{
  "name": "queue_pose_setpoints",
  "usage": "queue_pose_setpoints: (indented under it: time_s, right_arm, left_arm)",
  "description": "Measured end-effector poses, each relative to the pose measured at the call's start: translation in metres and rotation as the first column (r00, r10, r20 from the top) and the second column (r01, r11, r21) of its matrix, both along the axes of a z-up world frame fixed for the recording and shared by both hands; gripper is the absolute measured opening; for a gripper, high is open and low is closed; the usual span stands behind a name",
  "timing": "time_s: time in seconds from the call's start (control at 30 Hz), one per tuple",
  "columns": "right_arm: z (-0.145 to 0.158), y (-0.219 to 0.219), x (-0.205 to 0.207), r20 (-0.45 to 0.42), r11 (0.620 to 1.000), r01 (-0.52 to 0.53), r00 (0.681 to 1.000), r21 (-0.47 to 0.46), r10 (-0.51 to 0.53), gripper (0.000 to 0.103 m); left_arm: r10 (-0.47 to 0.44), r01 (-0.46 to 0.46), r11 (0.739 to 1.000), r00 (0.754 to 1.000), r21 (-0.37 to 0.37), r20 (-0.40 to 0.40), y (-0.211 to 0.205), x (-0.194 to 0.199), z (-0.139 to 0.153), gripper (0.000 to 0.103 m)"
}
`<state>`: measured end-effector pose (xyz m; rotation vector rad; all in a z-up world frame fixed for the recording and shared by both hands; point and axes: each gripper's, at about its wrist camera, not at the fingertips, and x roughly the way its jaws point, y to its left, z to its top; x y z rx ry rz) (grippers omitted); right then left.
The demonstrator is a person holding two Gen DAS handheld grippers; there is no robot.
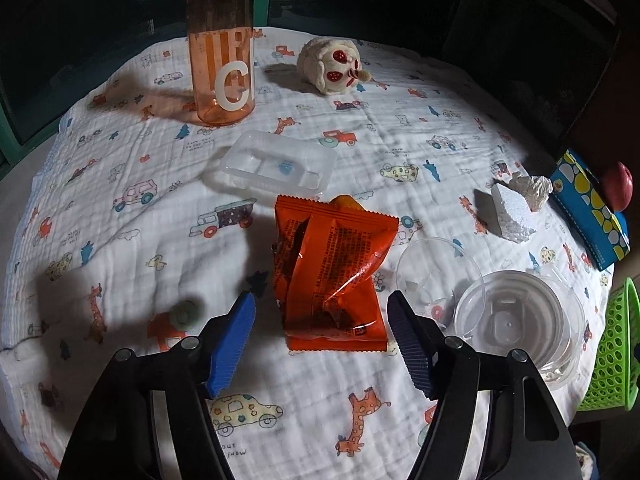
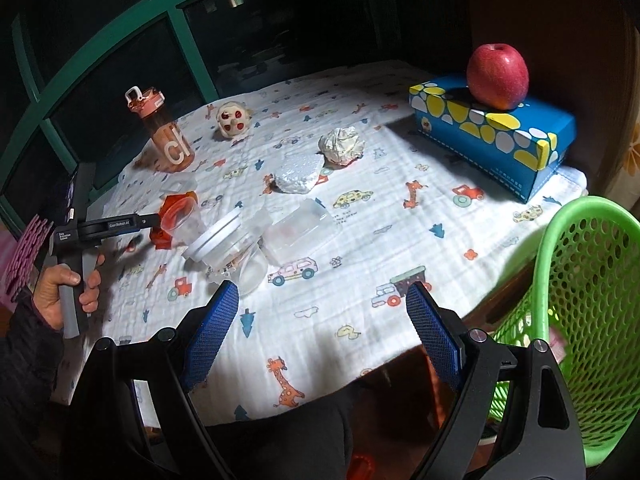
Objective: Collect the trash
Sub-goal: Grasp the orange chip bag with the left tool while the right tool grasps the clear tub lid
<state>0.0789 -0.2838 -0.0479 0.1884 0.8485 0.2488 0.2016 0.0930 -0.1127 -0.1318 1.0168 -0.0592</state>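
Note:
An orange snack wrapper lies crumpled on the printed cloth, and my left gripper stands open around its near end. Both blue pads are clear of the wrapper's sides. In the right wrist view a hand holds that gripper at the left, over the wrapper. My right gripper hangs open and empty above the cloth near the table's front edge. Other trash: a clear tray, clear cups, a white foam chunk and a crumpled tissue.
A green mesh basket stands off the table's right edge. An orange bottle and a plush toy stand at the back. An apple rests on a blue tissue box. A small green cap lies beside the left finger.

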Motion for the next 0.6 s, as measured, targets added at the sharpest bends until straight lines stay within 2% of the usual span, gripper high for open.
queue_pose_setpoints:
  time_s: [0.17, 0.43, 0.6]
  right_arm:
    - [-0.001, 0.012, 0.006, -0.006, 1.0, -0.022, 1.0, -0.002, 0.022, 0.085]
    - [-0.004, 0.026, 0.018, -0.02, 0.998, -0.054, 0.998, -0.01, 0.054, 0.085]
    - [-0.004, 0.041, 0.028, -0.017, 0.996, -0.092, 0.996, -0.01, 0.092, 0.085]
  left_arm:
    - [-0.022, 0.022, 1.0, 0.999, 0.008, -0.024, -0.004, 0.007, -0.012, 0.066]
    - [-0.04, 0.039, 0.999, 0.998, -0.021, -0.047, -0.004, 0.019, -0.025, 0.066]
    - [-0.038, 0.035, 0.997, 0.998, -0.062, -0.055, 0.001, 0.021, -0.029, 0.051]
